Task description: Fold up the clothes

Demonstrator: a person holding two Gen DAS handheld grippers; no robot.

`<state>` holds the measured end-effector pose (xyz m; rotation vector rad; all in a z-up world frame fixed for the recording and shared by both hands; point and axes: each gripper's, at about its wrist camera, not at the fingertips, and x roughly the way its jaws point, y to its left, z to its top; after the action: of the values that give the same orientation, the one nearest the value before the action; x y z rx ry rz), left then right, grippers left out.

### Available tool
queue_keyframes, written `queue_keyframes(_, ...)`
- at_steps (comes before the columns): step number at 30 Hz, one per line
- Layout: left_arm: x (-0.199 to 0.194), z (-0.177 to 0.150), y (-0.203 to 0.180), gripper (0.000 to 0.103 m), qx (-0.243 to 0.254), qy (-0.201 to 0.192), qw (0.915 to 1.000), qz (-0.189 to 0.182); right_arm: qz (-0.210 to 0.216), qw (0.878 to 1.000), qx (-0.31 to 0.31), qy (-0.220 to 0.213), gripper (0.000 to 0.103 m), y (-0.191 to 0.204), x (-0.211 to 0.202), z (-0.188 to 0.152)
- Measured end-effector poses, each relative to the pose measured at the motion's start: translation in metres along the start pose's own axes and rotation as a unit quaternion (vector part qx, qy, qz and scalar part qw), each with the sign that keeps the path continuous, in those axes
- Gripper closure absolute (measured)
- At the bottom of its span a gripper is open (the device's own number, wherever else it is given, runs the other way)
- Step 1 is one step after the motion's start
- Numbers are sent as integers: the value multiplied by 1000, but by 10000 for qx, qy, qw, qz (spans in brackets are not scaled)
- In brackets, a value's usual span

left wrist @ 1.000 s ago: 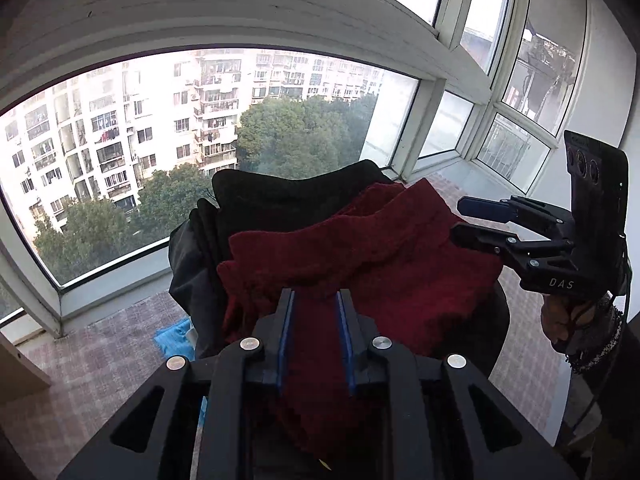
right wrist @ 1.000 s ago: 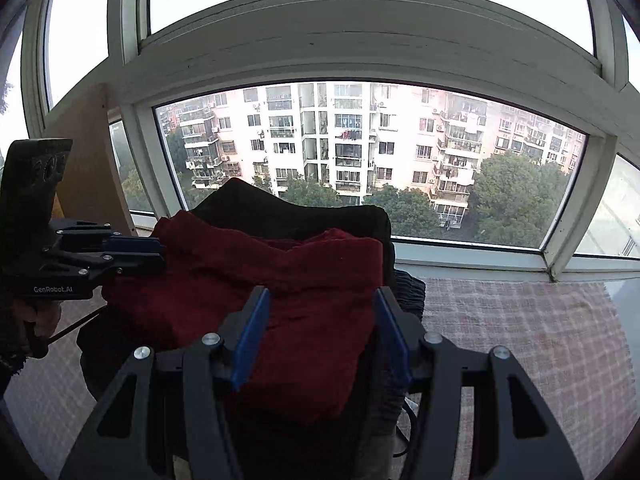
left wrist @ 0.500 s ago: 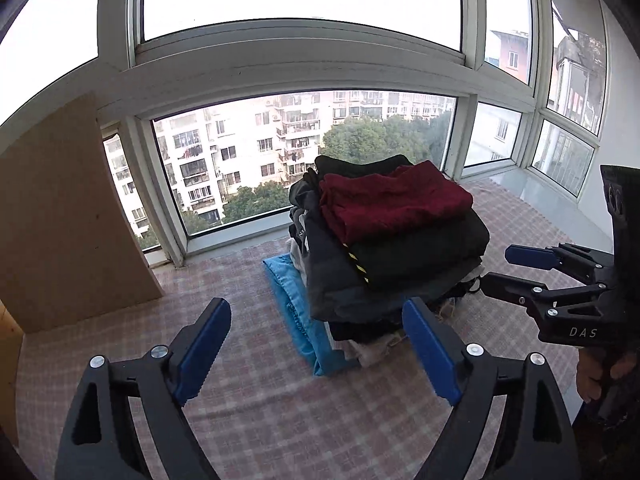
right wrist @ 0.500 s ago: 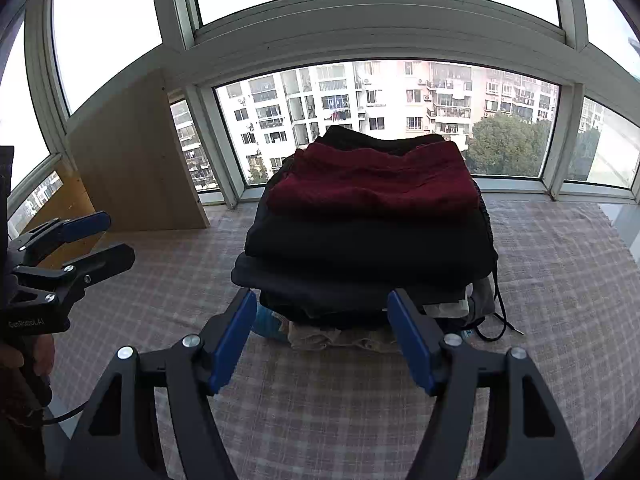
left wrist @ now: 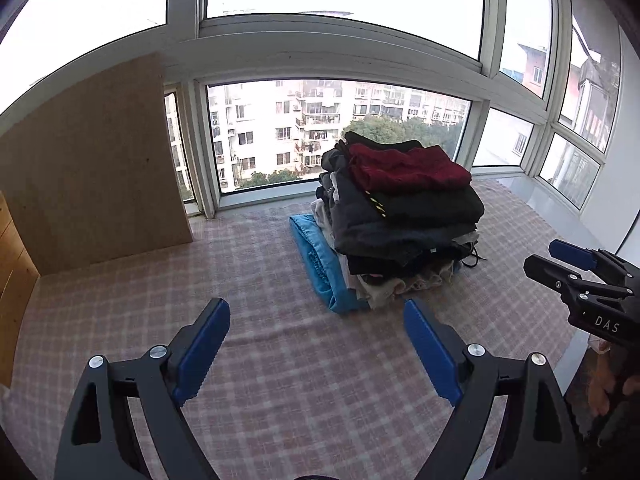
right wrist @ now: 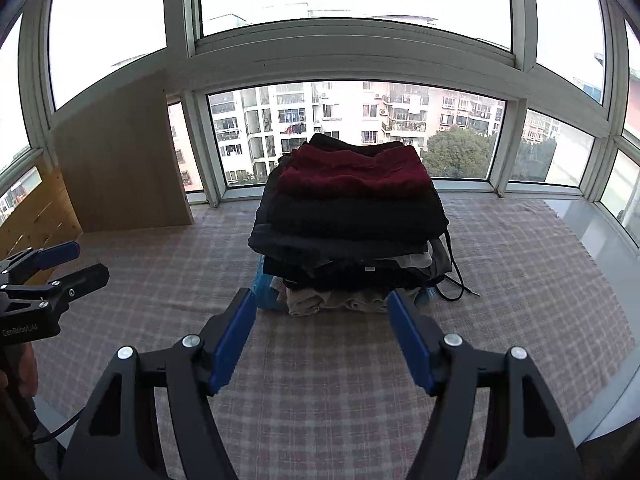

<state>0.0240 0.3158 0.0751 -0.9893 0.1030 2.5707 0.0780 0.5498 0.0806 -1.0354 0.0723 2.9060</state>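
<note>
A folded dark red garment (left wrist: 406, 168) lies on top of a tall stack of folded dark clothes (left wrist: 404, 232) on the checked cloth by the window. It also shows in the right wrist view (right wrist: 354, 174), on the stack (right wrist: 352, 240). My left gripper (left wrist: 316, 320) is open and empty, well back from the stack. My right gripper (right wrist: 322, 312) is open and empty, also back from the stack. Each gripper shows in the other's view: the right one (left wrist: 560, 260) at the right edge, the left one (right wrist: 76, 260) at the left edge.
A blue folded cloth (left wrist: 320, 264) lies under the stack's left side. A wooden panel (left wrist: 96, 184) stands at the left against the window. A black drawstring (right wrist: 454, 280) trails from the stack's right side. The checked cloth (right wrist: 328, 392) covers the surface up to the sill.
Both grippers let go of the red garment on top of the stack, opened, and pulled back and away from it. The stack now sits farther off in both views.
</note>
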Motion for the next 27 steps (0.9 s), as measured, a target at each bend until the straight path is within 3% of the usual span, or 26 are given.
queue_keyframes(9,-35,-15,27,14,387,-157,9991,-106,-335,9990,262,125,35,40,-13,-23)
queue_keyframes(12,-47,-18,42,0,444,-223,9984,-255,-420,9983,353,193,35,55,-16,-28)
queue_keyframes(27,-75,-37,82,0,695,-291,9946,-711,-968,9944,367,230,35,111,-42,-48)
